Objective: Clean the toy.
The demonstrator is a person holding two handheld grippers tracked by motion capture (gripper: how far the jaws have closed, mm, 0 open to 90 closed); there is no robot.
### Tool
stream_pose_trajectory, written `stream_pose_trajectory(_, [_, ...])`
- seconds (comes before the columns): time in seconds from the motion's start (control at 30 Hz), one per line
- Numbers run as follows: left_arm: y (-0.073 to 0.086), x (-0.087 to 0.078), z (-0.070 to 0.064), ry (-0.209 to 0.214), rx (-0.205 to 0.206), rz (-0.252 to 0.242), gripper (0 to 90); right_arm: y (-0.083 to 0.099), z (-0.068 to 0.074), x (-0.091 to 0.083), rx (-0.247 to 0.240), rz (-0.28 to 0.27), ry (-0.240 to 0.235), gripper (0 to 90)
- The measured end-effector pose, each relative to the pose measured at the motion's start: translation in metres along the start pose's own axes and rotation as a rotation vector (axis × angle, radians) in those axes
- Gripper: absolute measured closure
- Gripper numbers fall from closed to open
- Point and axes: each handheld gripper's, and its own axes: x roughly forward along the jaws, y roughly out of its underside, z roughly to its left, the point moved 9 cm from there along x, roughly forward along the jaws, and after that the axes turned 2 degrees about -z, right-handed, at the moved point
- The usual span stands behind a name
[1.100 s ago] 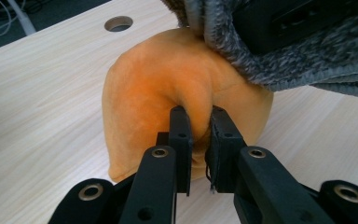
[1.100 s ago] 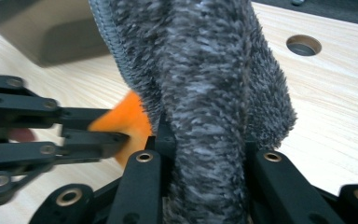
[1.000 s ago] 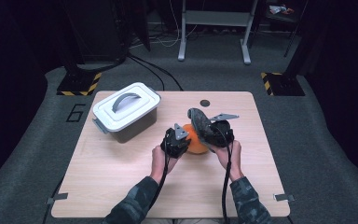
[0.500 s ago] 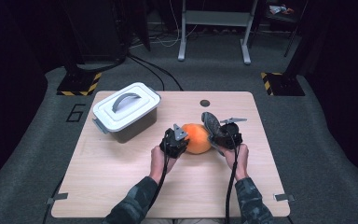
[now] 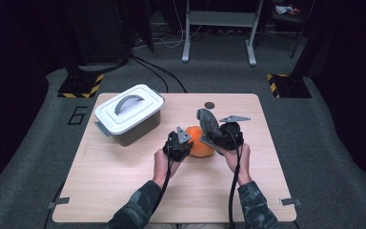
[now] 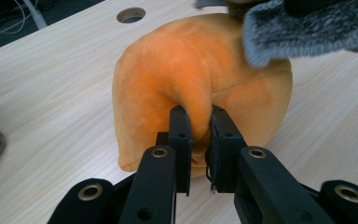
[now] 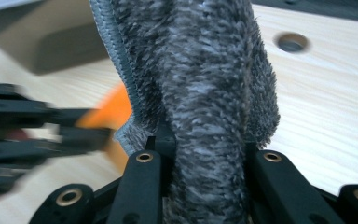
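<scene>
You're working at a pale wood table sitting on grey carpet in a dark room. The white lidded bin is sitting left of the orange plush, nothing blocking it. Your left gripper is pinching a fold of the plush, and your right gripper is clamping the grey fuzzy cover just above it.

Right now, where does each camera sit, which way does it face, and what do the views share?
High view: above the person's side, facing forward and down on the table; both forearms, left gripper and right gripper show.
Left gripper view: rides the left gripper, looking along its jaws pinching the orange plush.
Right gripper view: rides the right gripper, looking along its jaws clamping the grey furry cover.
Shared: all three show the plush, the cover and the table's round hole.
</scene>
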Motion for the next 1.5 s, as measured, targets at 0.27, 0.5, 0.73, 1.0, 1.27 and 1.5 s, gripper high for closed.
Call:
stream_pose_trajectory(0.27, [0.0, -0.001, 0.001, 0.003, 0.002, 0.005, 81.3, -0.001, 0.022, 0.014, -0.054, 0.025, -0.018, 71.6])
stream_pose_trajectory(0.5, [0.0, 0.0, 0.0, 0.007, -0.002, 0.001, 81.3, 0.009, -0.004, 0.015, -0.04, 0.04, 0.038, 71.5])
stream_pose_trajectory(0.73, [0.0, 0.0, 0.0, 0.015, -0.015, 0.002, 81.3, 0.03, -0.034, 0.018, 0.054, 0.07, 0.087, 71.5])
stream_pose_trajectory(1.0, [0.001, 0.0, 0.003, 0.018, -0.023, 0.002, 81.2, 0.059, -0.059, 0.033, 0.113, 0.134, 0.122, 71.5])
stream_pose_trajectory(1.27, [0.003, 0.0, 0.008, 0.008, -0.047, -0.003, 81.0, 0.072, -0.067, 0.037, 0.146, 0.146, 0.136, 71.3])
stream_pose_trajectory(1.5, [0.003, -0.001, 0.009, 0.001, -0.042, -0.002, 80.7, 0.041, -0.044, 0.006, 0.099, 0.001, 0.101, 71.4])
